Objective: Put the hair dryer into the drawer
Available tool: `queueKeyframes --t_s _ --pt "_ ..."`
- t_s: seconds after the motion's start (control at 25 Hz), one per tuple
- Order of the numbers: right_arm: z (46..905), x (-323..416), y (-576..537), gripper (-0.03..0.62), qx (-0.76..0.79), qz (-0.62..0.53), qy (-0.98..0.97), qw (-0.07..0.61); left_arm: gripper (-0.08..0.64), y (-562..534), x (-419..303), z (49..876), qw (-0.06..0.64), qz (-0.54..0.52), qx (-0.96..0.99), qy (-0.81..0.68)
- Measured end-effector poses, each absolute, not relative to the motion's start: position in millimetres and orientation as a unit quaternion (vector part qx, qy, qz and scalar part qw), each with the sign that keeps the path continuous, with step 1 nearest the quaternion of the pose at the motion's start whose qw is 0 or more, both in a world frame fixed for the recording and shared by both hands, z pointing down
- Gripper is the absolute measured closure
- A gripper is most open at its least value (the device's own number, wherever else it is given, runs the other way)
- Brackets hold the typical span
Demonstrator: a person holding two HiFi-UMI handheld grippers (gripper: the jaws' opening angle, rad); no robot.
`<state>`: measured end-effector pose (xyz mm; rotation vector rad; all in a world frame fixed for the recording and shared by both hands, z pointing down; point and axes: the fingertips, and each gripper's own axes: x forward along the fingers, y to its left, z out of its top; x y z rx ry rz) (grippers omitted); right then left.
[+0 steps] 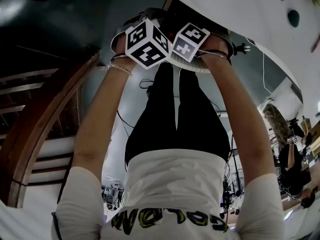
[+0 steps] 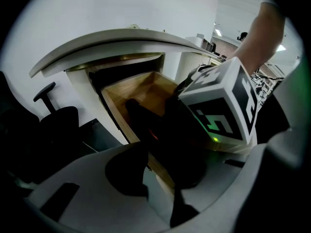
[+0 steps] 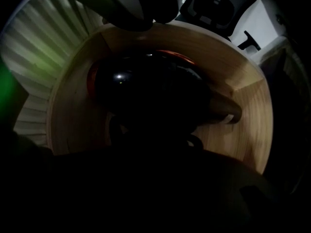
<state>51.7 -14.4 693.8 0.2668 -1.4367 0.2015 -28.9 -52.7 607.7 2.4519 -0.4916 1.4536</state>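
Scene: A person is bending over an open wooden drawer (image 2: pixel 146 89) beneath a white curved table (image 2: pixel 121 38), working a gripper in each hand.
Hair dryer: The black hair dryer (image 3: pixel 150 91), with orange showing at its rim, is sitting inside the drawer's walls at the centre of the right gripper view. It is too dark to tell whether it is touching the bottom.
Right gripper: The right gripper (image 3: pixel 155 147) is pointing down into the drawer, its jaws held wide and seemingly clasping the dryer's body.
Left gripper: The left gripper (image 2: pixel 155 188) is hovering just outside the drawer's front edge, at the lower centre of its view, with its jaws spread and gripping nothing.
Progress: The drawer is standing open and the hair dryer is already within it. Letting go, pulling clear and perhaps pushing the drawer shut are looking like the steps left.
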Motion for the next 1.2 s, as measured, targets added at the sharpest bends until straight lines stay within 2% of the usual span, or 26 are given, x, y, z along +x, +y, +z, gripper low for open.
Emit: queueKeyframes --t_s 0.12,0.24,0.6,0.76,0.92,1.2 --pt "694.2 52.5 -14.3 0.328 0.123 0.094 -0.654 0.741 0.456 -52.5 -27.8 608.0 0.128 0.497 0.841 -0.17" --pt "687.0 47.7 -15.2 0.259 0.13 0.102 -0.664 0.729 0.446 -52.5 -30.4 603.8 0.13 0.495 0.841 -0.175" --pt "628.1 49.4 -5.3 0.261 0.151 0.109 -0.708 0.681 0.446 -47.8 -47.4 546.4 0.113 0.464 0.846 -0.238" --pt "586.5 57.7 0.5 0.298 0.178 0.124 -0.727 0.651 0.449 -43.2 -58.7 500.1 0.123 0.425 0.853 -0.277" --pt "525.5 61.5 6.1 0.371 0.217 0.129 -0.764 0.593 0.469 -30.2 -61.0 446.8 0.155 0.362 0.865 -0.311" --pt "375.5 68.4 -5.3 0.46 0.34 0.139 -0.829 0.422 0.523 -15.1 -38.0 328.1 0.157 0.241 0.896 -0.34"
